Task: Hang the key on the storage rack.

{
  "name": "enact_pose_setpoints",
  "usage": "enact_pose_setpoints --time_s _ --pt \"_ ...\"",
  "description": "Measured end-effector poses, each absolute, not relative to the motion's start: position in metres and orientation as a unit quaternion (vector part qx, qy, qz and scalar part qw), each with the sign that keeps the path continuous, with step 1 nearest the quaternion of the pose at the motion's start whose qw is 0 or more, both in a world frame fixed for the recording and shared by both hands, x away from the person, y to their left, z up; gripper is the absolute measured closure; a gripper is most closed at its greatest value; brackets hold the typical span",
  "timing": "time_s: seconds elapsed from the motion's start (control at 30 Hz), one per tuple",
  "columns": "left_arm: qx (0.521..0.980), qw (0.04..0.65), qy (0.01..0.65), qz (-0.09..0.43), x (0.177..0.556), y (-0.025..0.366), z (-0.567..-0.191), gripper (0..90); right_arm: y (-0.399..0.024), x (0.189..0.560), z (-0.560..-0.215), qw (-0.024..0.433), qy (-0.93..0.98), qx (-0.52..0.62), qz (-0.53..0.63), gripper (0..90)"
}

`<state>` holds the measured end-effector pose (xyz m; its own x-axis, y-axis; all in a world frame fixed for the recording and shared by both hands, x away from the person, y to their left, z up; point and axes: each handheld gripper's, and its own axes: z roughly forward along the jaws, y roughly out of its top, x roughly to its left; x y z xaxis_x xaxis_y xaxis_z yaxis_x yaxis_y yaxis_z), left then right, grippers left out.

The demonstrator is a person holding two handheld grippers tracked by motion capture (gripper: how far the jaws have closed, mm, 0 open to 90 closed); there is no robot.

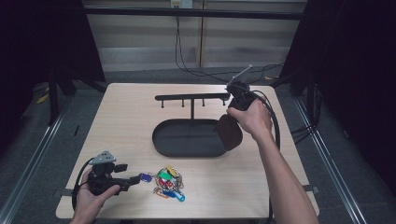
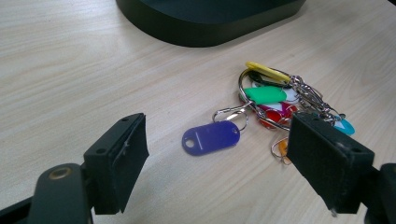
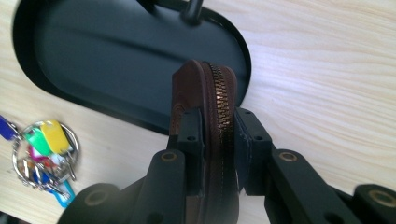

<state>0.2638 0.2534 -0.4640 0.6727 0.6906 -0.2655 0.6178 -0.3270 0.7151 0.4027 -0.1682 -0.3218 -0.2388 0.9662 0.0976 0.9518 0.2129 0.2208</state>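
Here, one brown pouch (image 3: 205, 116), one key bunch (image 2: 275, 100), one tray (image 1: 187, 140)

The black oval tray (image 1: 187, 144) sits mid-table, and from its far edge a post carries a hook rail (image 1: 191, 97) that bars passage above the tray's back. The cluster of key tags (image 1: 167, 183) lies on the near table, well apart from the tray, with bare wood (image 1: 126, 121) left of both. Around the purple tag (image 2: 211, 136) the tabletop lies open on its left and near sides.
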Motion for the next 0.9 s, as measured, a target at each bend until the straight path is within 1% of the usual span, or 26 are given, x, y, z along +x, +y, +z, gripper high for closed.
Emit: enact_pose_setpoints --time_s 0.27,0.53,0.9 --pt "0.812 0.42 0.403 0.042 0.263 0.254 -0.464 20.4 -0.176 0.412 -0.336 0.0 0.759 0.632 0.155 74.6" --pt "0.813 0.42 0.402 0.044 0.263 0.254 -0.463 20.4 -0.178 0.417 -0.344 -0.005 0.746 0.641 0.177 74.7" --pt "0.812 0.419 0.405 0.046 0.263 0.254 -0.463 21.0 -0.186 0.421 -0.363 -0.041 0.718 0.652 0.24 74.7"
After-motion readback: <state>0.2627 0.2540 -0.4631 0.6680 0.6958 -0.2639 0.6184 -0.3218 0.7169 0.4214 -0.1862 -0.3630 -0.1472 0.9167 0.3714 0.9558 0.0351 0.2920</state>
